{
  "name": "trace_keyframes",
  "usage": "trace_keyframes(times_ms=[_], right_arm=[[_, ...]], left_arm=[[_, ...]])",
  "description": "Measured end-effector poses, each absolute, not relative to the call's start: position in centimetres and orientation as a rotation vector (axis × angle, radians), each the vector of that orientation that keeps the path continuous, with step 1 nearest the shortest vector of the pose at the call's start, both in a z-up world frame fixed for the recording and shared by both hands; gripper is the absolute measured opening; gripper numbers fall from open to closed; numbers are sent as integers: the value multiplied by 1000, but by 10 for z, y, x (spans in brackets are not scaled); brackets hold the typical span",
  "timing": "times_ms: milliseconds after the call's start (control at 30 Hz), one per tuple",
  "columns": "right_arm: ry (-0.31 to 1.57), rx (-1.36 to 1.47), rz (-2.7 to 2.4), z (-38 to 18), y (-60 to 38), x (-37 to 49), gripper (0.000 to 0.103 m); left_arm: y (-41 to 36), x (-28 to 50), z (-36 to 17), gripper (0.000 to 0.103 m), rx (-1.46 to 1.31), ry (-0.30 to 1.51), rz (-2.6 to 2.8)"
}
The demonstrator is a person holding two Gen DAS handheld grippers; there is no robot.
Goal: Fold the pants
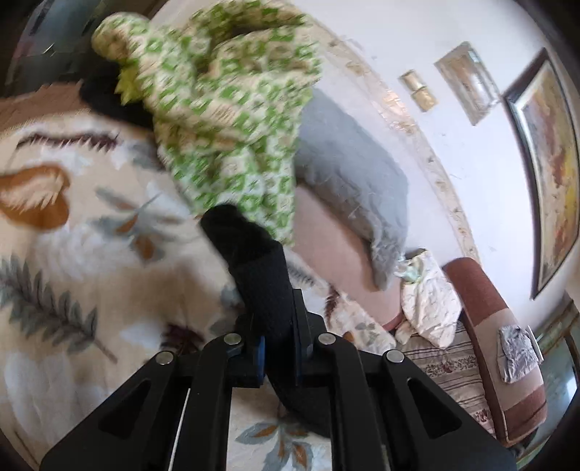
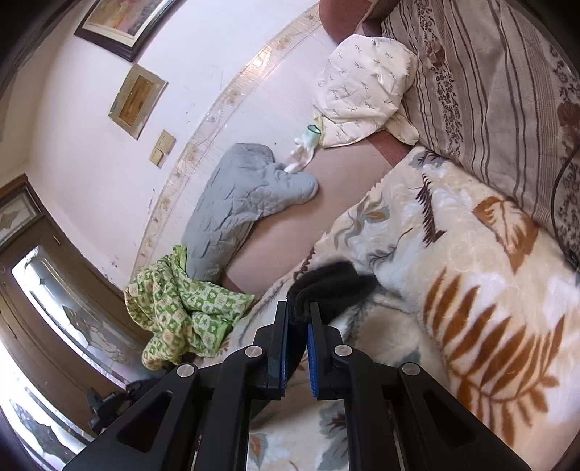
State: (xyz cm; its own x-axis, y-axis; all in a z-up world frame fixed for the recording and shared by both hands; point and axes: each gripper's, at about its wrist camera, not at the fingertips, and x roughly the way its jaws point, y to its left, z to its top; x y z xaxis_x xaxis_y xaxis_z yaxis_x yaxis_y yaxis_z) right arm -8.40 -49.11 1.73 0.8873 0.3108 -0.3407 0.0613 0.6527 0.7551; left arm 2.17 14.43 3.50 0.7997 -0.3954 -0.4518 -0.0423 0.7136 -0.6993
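Right wrist | floral blanket (image 2: pixel 453 232) covers bed | framed picture (image 2: pixel 119 21) on wall (image 2: pixel 90 152)

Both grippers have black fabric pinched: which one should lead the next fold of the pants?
Probably left. The left gripper holds a long raised stretch of the black pants; the right gripper pinches a low bunch on the leaf-print blanket.

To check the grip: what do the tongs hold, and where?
Both tongs, left and right, are shut on the black pants, each pinching a bunched edge; which edge is unclear.
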Motion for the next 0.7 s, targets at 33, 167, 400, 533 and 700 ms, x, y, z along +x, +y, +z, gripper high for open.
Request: trace_keyframes(times_ms=[33,167,400,533,700], right_arm=[[496,858,137,4,-492,-86,8],[623,913,82,-65,-497,-97,8],[694,945,13,-92,-504,-99,11],[679,976,-13,-95,-504,-101,16],[643,1030,-14,-95,-504,-104,25]], left_arm=[[146,18,22,8,-764,644,-187],[154,8,-47,9,-751,779,-70],[171,-25,-69,26,-586,729,39],[171,-46,-27,35,-487,540,131],[133,-30,-11,57,-379,505,7]])
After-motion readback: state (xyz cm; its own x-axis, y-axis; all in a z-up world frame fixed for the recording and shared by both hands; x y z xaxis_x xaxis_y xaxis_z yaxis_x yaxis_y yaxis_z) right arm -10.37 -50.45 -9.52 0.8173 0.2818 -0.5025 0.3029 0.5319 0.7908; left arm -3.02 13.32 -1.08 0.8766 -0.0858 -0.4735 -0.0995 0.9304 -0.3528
